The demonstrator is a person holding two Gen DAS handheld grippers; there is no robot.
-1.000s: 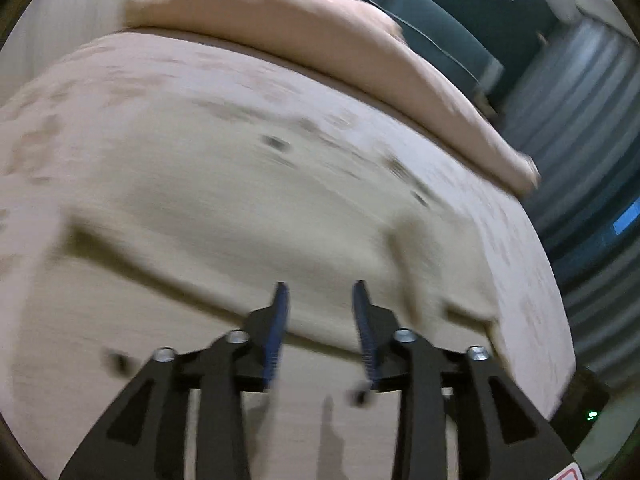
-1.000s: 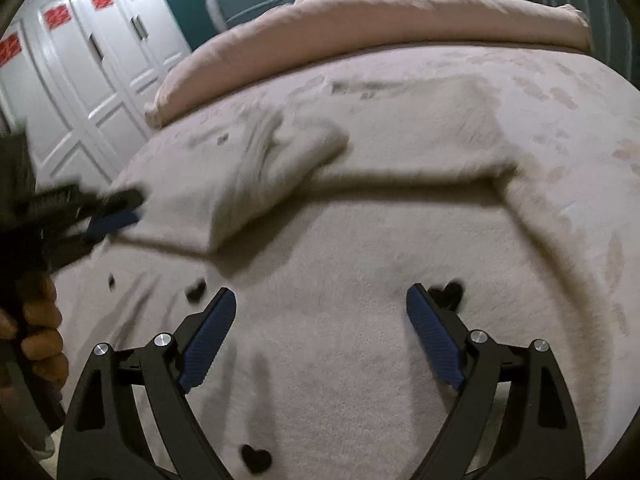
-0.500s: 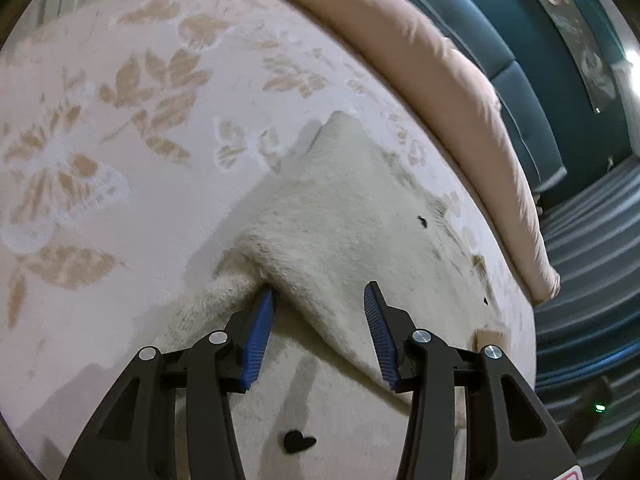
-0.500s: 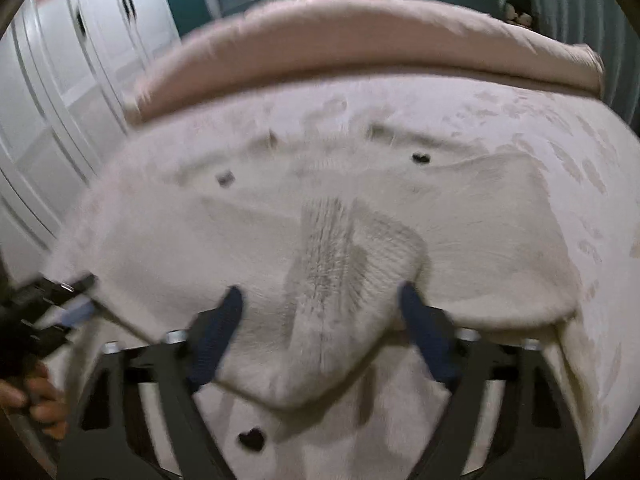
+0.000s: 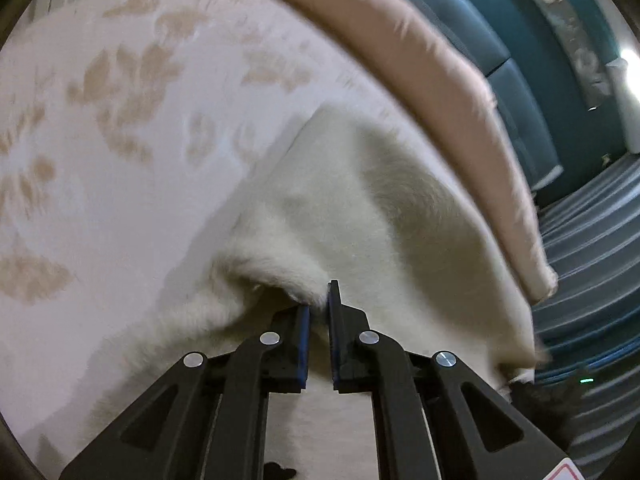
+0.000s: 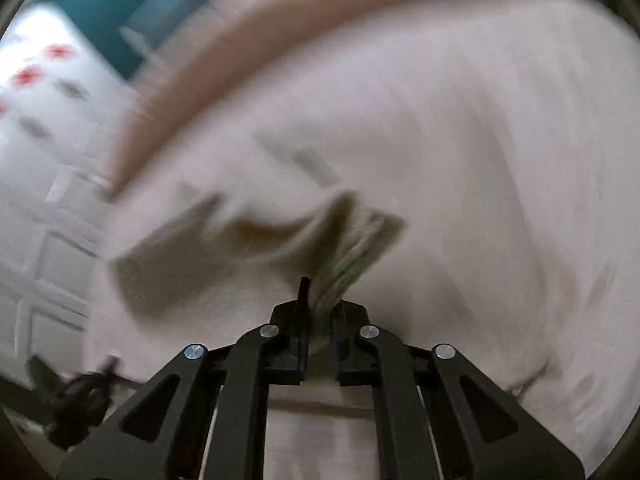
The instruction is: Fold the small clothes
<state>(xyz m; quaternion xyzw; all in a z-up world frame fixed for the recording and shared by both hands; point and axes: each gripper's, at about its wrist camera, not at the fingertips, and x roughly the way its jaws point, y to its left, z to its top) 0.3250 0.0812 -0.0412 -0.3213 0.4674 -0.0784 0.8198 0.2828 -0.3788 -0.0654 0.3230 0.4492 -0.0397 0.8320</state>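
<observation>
A fuzzy cream garment point(image 5: 380, 208) with small black hearts lies spread on the bed. My left gripper point(image 5: 320, 300) is shut, its blue pads pinching a raised fold at the garment's near edge. In the blurred right wrist view, my right gripper point(image 6: 320, 304) is shut on the ribbed cuff point(image 6: 360, 240) of a sleeve that lies folded over the garment's body. The cuff bunches up between the fingers, and the sleeve point(image 6: 224, 240) trails off to the left.
A white bedsheet point(image 5: 100, 140) with tan leaf prints covers the bed. A rolled pink duvet point(image 5: 420, 64) lies along the far side, before a teal headboard point(image 5: 500, 40). White wardrobe doors point(image 6: 40, 140) stand at the left. The left gripper's dark frame point(image 6: 76, 400) shows low left.
Both grippers went from open to shut. The left closed on the garment's edge fold. The right moved in over the folded sleeve and closed on its ribbed cuff.
</observation>
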